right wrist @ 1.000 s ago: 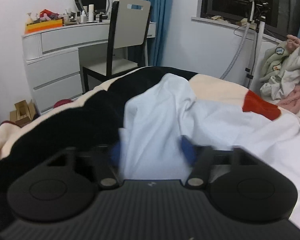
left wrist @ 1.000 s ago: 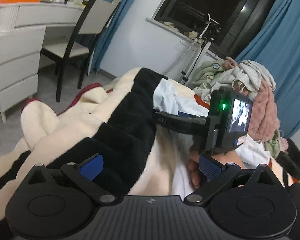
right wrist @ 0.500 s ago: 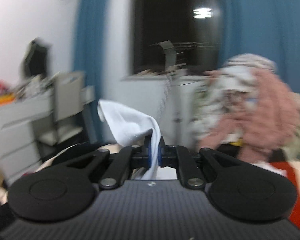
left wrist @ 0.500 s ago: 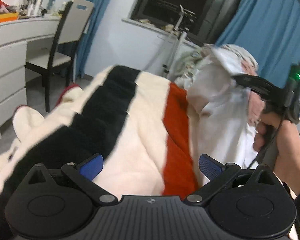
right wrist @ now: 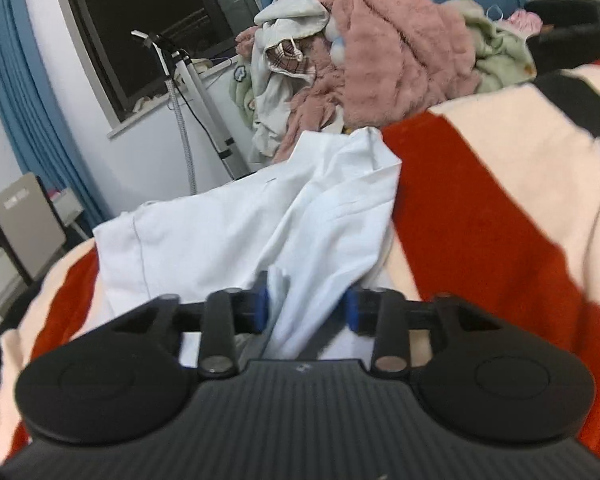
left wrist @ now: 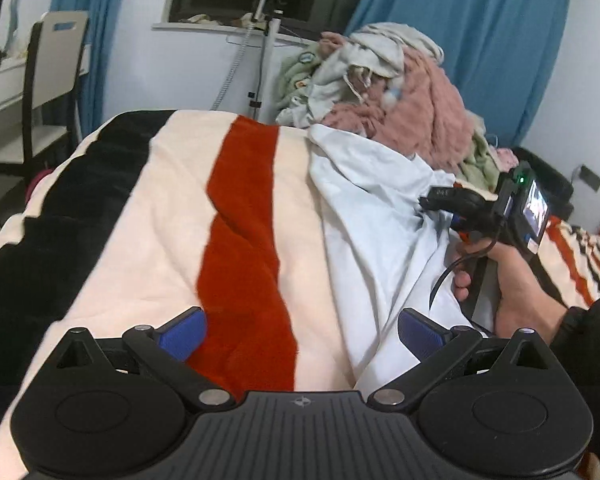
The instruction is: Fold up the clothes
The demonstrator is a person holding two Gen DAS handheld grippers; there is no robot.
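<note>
A pale blue-white shirt (left wrist: 372, 208) lies crumpled on the striped blanket (left wrist: 160, 216) of the bed. It also shows in the right wrist view (right wrist: 260, 216). My left gripper (left wrist: 302, 334) is open and empty, low over the blanket's red stripe, left of the shirt. My right gripper (right wrist: 306, 306) is open with a fold of the shirt lying loose between its blue pads. From the left wrist view the right gripper (left wrist: 428, 200) rests on the shirt's right side, held by a hand.
A heap of unfolded clothes (left wrist: 392, 92) with a pink fleece (right wrist: 396, 48) sits at the bed's far end. A garment steamer pole (left wrist: 266, 52) stands by the window. A chair (left wrist: 48, 80) and white dresser are at the left.
The right gripper, shut on the shirt and lifting it half a second ago, has come down onto the bed and opened. The shirt now lies further right on the blanket. The left view swung right.
</note>
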